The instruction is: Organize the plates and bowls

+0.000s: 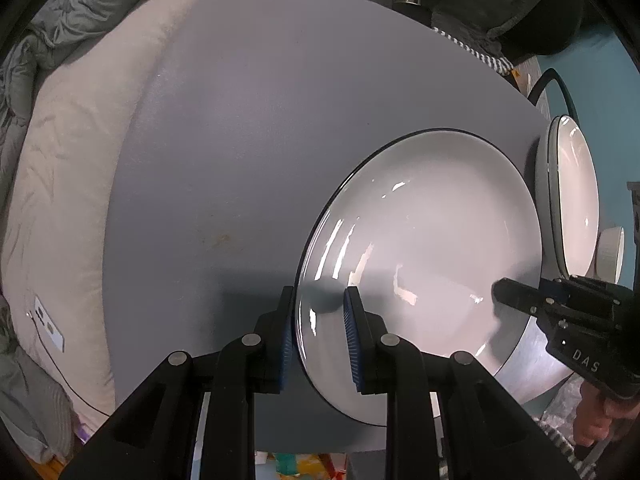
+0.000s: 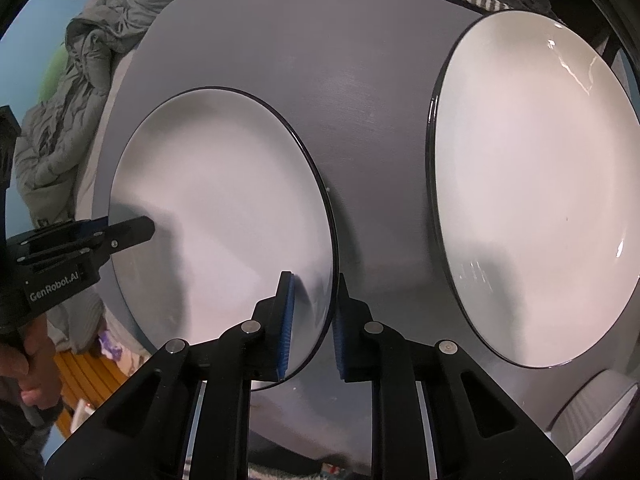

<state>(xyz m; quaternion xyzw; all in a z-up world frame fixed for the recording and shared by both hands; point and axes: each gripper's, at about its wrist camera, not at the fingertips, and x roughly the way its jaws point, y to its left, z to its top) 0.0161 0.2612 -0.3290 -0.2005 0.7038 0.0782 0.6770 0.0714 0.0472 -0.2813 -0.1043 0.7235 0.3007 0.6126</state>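
1. Near plate [image 1: 420, 248]: white glazed, thin dark rim line, shallow, glossy with light glints. It sits on the grey table [image 1: 240, 140], overhanging the near edge. In the right wrist view it fills 9 o'clock to centre [image 2: 224, 216].
2. Left gripper [image 1: 320, 320]: jaws straddle the plate's left rim, one blue-padded finger outside and one over the plate. There is a gap at the pads, so it reads as parted around the rim, not clamped.
3. Right gripper [image 2: 314, 312]: same setup on the plate's right rim, with the left finger over the plate and the right finger outside the edge. Jaws are apart and not pinching.
4. Each gripper shows in the other's view: the right one at 4 o'clock in the left wrist view, the left one at 9 o'clock in the right wrist view.
5. Second plate [image 2: 536, 184]: same white with dark rim, at 2–3 o'clock on the table, apart from the first.
6. Bowl [image 2: 592, 412]: pale, ribbed outside, at 5 o'clock, partly cut off by the frame. It is just beside the second plate.
7. Off the table at 9–10 o'clock: beige cushion [image 1: 72, 168] and grey quilt [image 2: 76, 92].
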